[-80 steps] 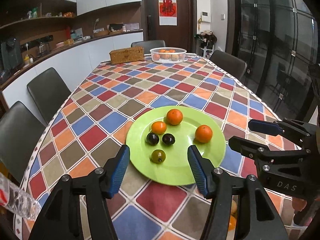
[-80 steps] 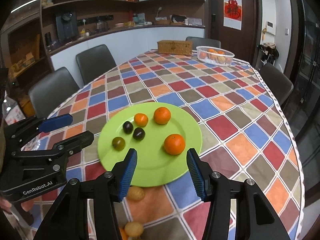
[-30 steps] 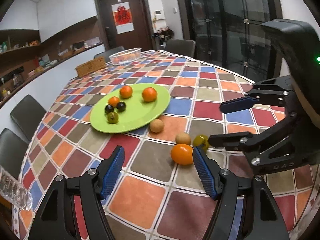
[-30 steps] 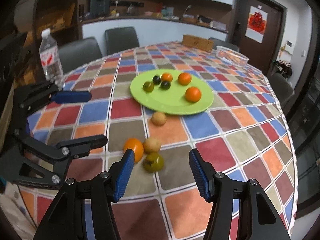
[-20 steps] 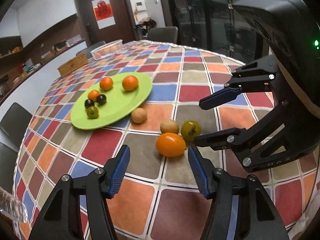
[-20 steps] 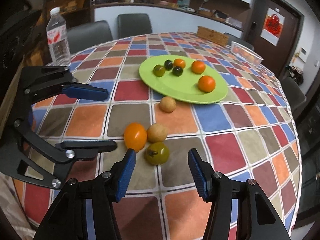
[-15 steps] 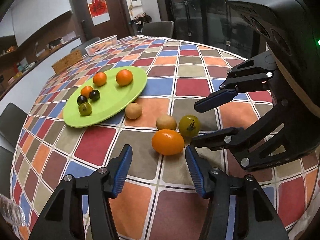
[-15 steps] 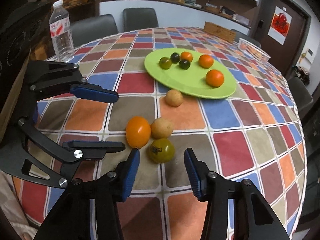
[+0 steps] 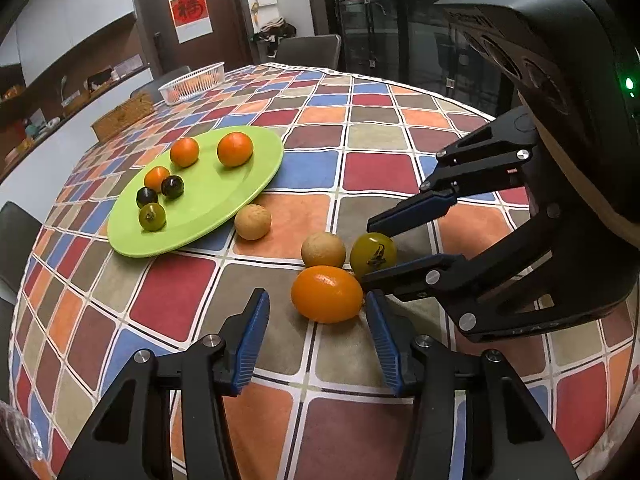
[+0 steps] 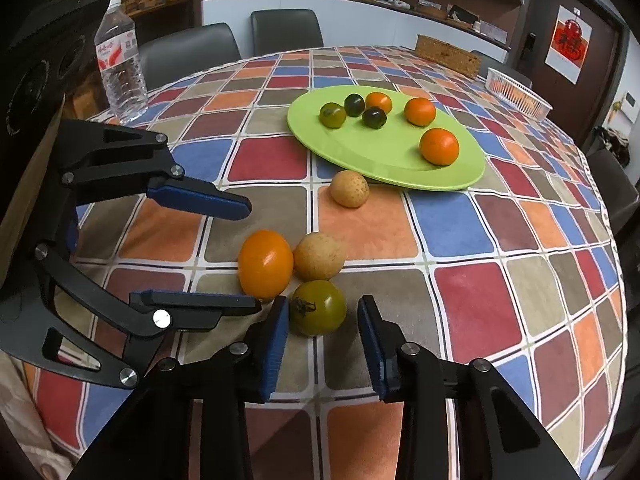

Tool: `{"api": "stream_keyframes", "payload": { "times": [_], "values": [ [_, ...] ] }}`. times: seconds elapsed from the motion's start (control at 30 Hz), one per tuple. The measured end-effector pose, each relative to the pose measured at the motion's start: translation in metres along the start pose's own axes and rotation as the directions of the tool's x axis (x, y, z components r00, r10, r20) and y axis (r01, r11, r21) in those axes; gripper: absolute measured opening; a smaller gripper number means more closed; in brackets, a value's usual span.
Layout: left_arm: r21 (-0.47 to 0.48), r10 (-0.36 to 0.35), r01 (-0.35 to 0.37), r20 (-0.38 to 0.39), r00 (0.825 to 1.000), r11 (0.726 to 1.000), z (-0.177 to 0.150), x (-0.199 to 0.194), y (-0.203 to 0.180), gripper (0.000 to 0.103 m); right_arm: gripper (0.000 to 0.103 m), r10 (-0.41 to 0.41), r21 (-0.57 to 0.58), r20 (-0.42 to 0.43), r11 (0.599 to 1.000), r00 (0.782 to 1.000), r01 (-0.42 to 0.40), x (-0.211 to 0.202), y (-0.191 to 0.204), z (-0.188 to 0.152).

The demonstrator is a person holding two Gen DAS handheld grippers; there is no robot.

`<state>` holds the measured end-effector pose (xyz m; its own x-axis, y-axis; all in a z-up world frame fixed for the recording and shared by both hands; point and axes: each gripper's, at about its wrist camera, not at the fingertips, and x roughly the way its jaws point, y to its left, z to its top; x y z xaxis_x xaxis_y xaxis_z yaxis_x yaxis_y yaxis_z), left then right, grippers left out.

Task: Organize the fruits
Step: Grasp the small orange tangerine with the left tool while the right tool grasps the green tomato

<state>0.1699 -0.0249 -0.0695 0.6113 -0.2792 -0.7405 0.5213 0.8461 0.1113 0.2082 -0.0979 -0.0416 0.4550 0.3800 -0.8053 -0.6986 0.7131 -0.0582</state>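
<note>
A green plate (image 9: 224, 204) (image 10: 384, 160) holds several small fruits: orange, dark and green ones. On the tablecloth lie an orange fruit (image 9: 326, 294) (image 10: 265, 263), a green tomato (image 9: 373, 255) (image 10: 318, 307) and two tan round fruits (image 9: 323, 250) (image 9: 252, 222) (image 10: 319, 256) (image 10: 349, 189). My left gripper (image 9: 316, 340) (image 10: 244, 252) is open, its jaws on either side of the orange fruit. My right gripper (image 10: 322, 344) (image 9: 370, 250) is open, its jaws on either side of the green tomato.
A water bottle (image 10: 120, 64) stands at the table's left edge. A white basket (image 9: 192, 82) (image 10: 516, 94) and a wicker box (image 9: 122, 116) (image 10: 448, 60) sit at the far end. Grey chairs (image 10: 286, 30) surround the table.
Both grippers have pulled back from the plate and dropped low toward the loose fruits near the table edge. The left now brackets the orange fruit, the right the green tomato.
</note>
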Motion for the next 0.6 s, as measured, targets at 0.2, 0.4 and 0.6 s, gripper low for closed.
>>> {"api": "stream_keyframes", "payload": {
  "times": [0.2,0.4,0.6],
  "values": [
    [-0.026,-0.021,0.021,-0.002,1.000,0.999,0.004,0.004,0.001,0.044,0.029,0.008,0.017,0.001,1.000,1.000,-0.008,-0.001,-0.004,-0.001],
    [-0.057,-0.043,0.042,-0.024,0.999,0.998,0.007,0.012,0.001,0.038,0.029,-0.011,0.067,0.008,0.998,1.000,0.010,-0.006,-0.012,-0.004],
    [-0.072,-0.048,0.046,-0.022,0.999,0.996,0.008,0.005,0.000,0.038,0.029,-0.020,0.116,0.022,0.993,1.000,0.017,-0.012,-0.016,-0.005]
  ]
}}
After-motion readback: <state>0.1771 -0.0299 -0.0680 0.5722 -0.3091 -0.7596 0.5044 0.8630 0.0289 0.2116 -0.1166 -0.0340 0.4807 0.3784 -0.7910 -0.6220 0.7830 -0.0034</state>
